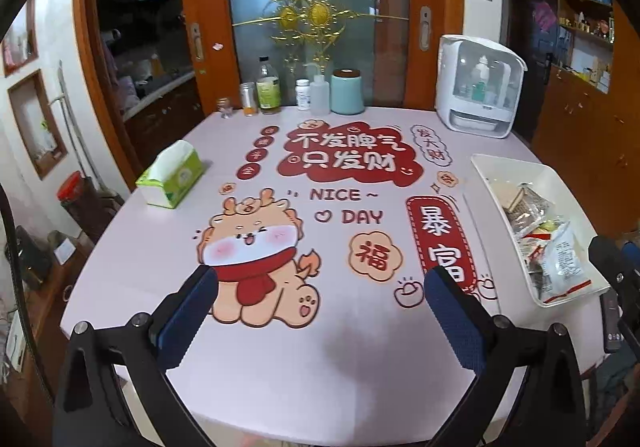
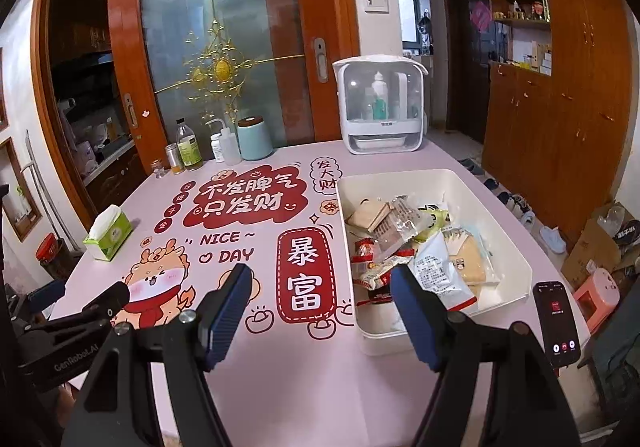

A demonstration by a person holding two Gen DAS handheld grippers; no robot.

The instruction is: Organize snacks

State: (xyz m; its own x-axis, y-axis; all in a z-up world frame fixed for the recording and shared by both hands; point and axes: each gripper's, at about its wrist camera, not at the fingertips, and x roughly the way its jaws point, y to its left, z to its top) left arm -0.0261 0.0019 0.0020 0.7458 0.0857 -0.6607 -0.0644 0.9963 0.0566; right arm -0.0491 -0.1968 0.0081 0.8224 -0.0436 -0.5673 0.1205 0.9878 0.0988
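White rectangular plastic bin [image 2: 502,215] at right centre of the right wrist view, resting on the pale pink printed bench [image 2: 280,359], heaped with snacks [image 2: 416,247]: crinkled clear and foil packets, a white pouch with small print, a flat yellow wafer pack, red-trimmed wrappers. Same bin [image 1: 516,167] at the right edge of the left wrist view, packets [image 1: 548,243] piled inside. Right claw [image 2: 322,313] spread wide and empty, blue ribbed pads [image 2: 226,317] over the bench, the right pad overlapping the bin's near corner; whether touching, hard to tell. Left claw [image 1: 320,321] likewise wide open, gripping nothing, low above the cartoon dragon print. Green tissue box [image 1: 172,177] at left. Along the far edge, glass bottles [image 1: 267,87], a teal cylindrical canister [image 1: 347,93], and a white domed clear-windowed cabinet [image 1: 478,87] with bottles inside. Black phone [image 2: 558,325] lower right, beside the bin.
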